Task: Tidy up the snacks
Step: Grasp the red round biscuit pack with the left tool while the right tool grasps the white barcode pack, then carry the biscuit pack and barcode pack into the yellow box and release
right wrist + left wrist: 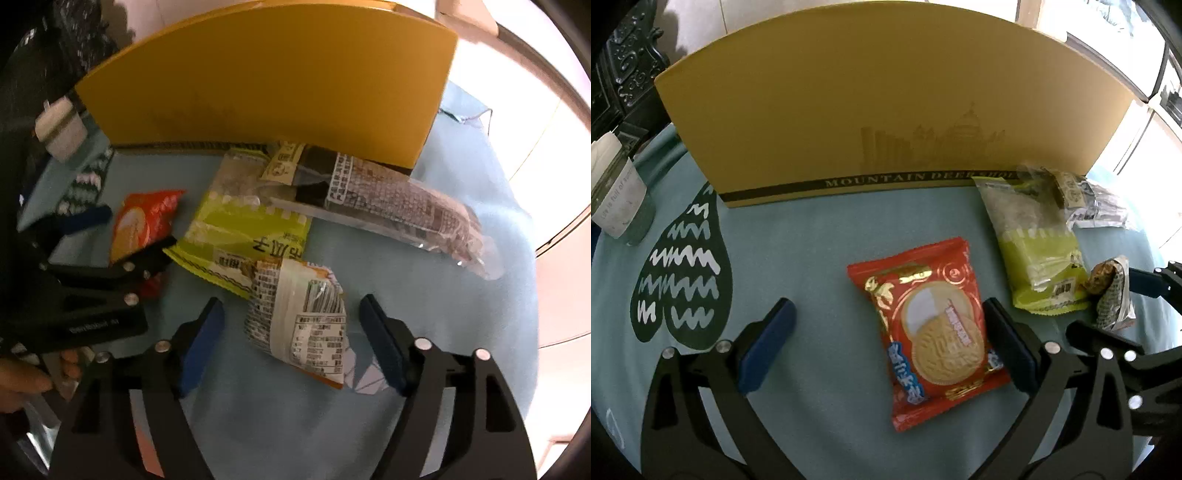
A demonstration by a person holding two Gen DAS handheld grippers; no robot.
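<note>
My left gripper (886, 336) gapes wide, the red biscuit packet (929, 332) against its right pad. My right gripper (291, 343) straddles the small wrapped snack (299, 321), seemingly untouched. I should centre each before squeezing gently.

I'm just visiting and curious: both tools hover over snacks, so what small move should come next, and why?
Probably the left hand-held gripper should shift a little to its right and lower. Its jaws are open, and the red biscuit packet lies off-centre, against one pad, flat on the blue cloth. Centring would let both pads close evenly on it.
</note>
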